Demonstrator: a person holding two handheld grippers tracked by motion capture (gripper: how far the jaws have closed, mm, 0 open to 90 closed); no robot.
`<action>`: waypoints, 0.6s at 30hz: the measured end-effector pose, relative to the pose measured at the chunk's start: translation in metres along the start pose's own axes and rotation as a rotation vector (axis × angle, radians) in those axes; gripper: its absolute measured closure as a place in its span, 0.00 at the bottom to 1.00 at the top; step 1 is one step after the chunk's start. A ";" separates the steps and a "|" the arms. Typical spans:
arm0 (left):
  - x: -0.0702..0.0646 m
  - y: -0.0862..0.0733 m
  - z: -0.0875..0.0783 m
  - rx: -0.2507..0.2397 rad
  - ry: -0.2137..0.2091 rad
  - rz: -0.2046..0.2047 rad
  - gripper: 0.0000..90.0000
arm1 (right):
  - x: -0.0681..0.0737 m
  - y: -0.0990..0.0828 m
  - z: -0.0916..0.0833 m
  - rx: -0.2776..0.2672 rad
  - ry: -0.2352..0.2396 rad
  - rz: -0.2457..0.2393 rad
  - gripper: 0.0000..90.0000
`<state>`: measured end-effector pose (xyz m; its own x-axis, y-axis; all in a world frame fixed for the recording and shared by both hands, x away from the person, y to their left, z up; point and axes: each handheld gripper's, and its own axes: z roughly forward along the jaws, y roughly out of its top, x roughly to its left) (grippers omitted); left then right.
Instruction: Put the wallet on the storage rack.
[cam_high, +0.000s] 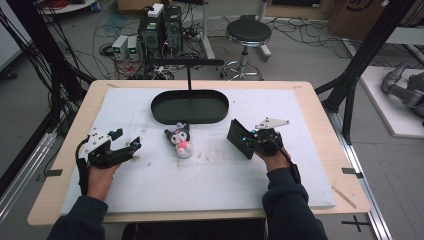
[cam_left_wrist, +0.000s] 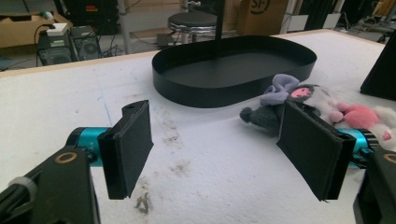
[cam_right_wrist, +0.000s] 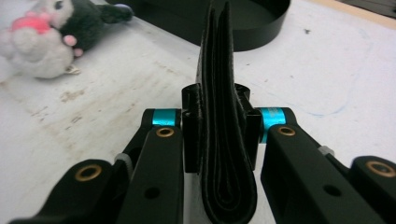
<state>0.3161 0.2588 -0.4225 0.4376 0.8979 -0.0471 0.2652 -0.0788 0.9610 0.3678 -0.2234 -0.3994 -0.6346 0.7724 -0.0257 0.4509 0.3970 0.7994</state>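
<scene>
A small plush toy (cam_high: 181, 140) with a dark hood and a pink patch lies in the middle of the white mat. Behind it stands a black oval tray (cam_high: 190, 120). My left gripper (cam_high: 129, 139) rests at the left of the mat, open, with nothing between its pads. Its own view has the plush toy (cam_left_wrist: 317, 100) just beyond the right pad (cam_left_wrist: 313, 154) and the tray (cam_left_wrist: 224, 91) farther off. My right gripper (cam_high: 252, 137), to the right of the toy, is shut on a black folded wallet (cam_high: 241, 139). The wallet (cam_right_wrist: 219, 93) stands on edge between the jaws.
A thin black post (cam_high: 189, 75) with a crossbar rises from the tray. The white mat (cam_high: 215, 180) covers a wooden table (cam_high: 320, 105). On the floor beyond stand a round stool (cam_high: 248, 34), computer boxes (cam_high: 160, 30) and many cables.
</scene>
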 end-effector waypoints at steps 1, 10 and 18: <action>0.000 0.000 -0.001 0.002 0.002 0.004 0.29 | 0.000 0.001 -0.001 -0.005 0.001 -0.003 0.87; 0.001 0.002 -0.002 -0.005 0.011 0.013 0.29 | 0.004 0.039 0.006 -0.056 0.016 -0.034 0.87; 0.000 0.002 -0.003 -0.009 0.012 0.023 0.29 | 0.011 0.078 0.027 -0.075 -0.011 -0.087 0.87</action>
<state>0.3143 0.2603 -0.4197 0.4328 0.9013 -0.0217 0.2470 -0.0954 0.9643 0.4131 -0.1705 -0.3534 -0.6621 0.7423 -0.1033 0.3456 0.4247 0.8368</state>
